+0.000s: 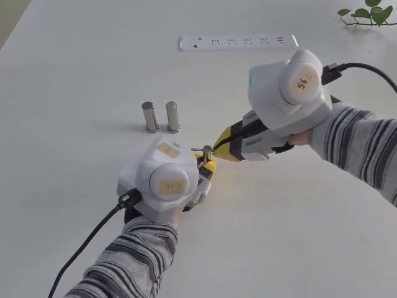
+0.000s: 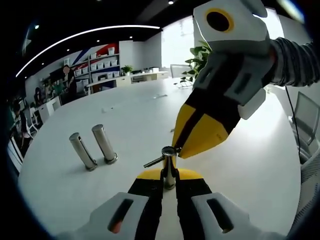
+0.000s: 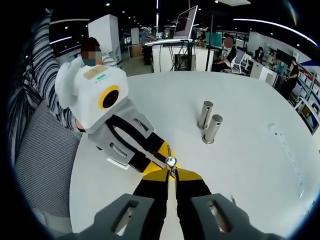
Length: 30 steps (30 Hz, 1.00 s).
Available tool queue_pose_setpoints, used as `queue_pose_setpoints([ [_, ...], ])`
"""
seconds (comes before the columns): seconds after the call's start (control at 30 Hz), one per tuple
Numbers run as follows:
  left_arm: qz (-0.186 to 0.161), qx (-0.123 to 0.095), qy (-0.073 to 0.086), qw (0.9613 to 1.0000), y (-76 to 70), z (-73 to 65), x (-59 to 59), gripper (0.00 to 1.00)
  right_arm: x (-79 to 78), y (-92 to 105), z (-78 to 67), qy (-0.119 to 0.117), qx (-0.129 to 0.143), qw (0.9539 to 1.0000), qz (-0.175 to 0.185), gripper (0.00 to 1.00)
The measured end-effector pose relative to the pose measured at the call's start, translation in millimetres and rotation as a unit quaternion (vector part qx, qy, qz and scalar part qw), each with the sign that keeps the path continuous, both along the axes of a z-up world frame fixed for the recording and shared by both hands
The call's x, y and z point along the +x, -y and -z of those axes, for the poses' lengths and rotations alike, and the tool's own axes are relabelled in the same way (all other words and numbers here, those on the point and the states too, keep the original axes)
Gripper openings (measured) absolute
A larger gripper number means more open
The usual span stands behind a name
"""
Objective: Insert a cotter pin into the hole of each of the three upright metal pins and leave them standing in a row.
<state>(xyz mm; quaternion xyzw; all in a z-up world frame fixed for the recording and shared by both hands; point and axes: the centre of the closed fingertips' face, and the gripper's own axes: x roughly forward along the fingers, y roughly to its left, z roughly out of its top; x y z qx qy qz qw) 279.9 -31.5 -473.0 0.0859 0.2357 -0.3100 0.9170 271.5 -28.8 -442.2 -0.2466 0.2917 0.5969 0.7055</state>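
My left gripper (image 1: 208, 162) (image 2: 169, 176) is shut on a short metal pin (image 1: 206, 151) (image 2: 169, 165), holding it upright just above the white table. A thin cotter pin (image 1: 197, 149) (image 2: 153, 162) passes through the pin's top hole, and its end sticks out to the left. My right gripper (image 1: 217, 149) (image 3: 172, 173) comes in from the right, its yellow jaws shut on the cotter pin's other end right against the pin's head (image 3: 171, 161). Two more metal pins (image 1: 149, 117) (image 1: 173, 117) stand upright side by side farther back.
A white power strip (image 1: 239, 42) lies at the far side of the table (image 1: 74, 74). Plant leaves (image 1: 369, 13) reach in at the far right corner. A black cable (image 1: 87, 245) trails from my left gripper toward me.
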Motion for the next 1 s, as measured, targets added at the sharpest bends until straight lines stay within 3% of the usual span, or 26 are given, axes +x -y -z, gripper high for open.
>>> queue_pose_setpoints([
  [0.13, 0.004, 0.003, 0.003, 1.0, 0.6, 0.0, 0.2, 0.05, 3.1, 4.1, 1.1, -0.017, 0.001, 0.9994, 0.031, 0.11],
  [0.2, 0.005, 0.002, 0.002, 1.0, 0.6, 0.0, 0.3, 0.05, 4.5, 5.9, -0.6, -0.025, 0.014, 0.9981, 0.055, 0.14],
  [0.27, 0.005, 0.001, 0.001, 1.0, 0.7, -0.1, 0.2, 0.05, 5.4, 8.6, -1.7, -0.041, 0.032, 0.9953, 0.081, 0.21],
  [0.4, 0.006, 0.002, 0.001, 1.0, 0.2, -0.1, 1.0, 0.05, 6.6, 17.7, -0.6, -0.047, 0.041, 0.992, 0.11, 0.28],
  [0.5, 0.006, -0.001, -0.001, 1.0, -0.5, -0.3, 2.6, 0.05, 8.3, 24.3, -2.8, -0.052, 0.059, 0.9868, 0.142, 0.33],
  [0.8, 0.002, 0.011, -0.004, 0.9999, -15.6, -0.9, 7.4, 0.05, 4.4, 40.8, -4.2, -0.073, 0.086, 0.9749, 0.192, 0.35],
  [1.0, -0.005, 0.014, 0.002, 0.9999, -31.8, -6.1, 14.0, 0.05, 2.7, 41.2, -4.0, -0.076, 0.088, 0.9724, 0.202, 0.36],
])
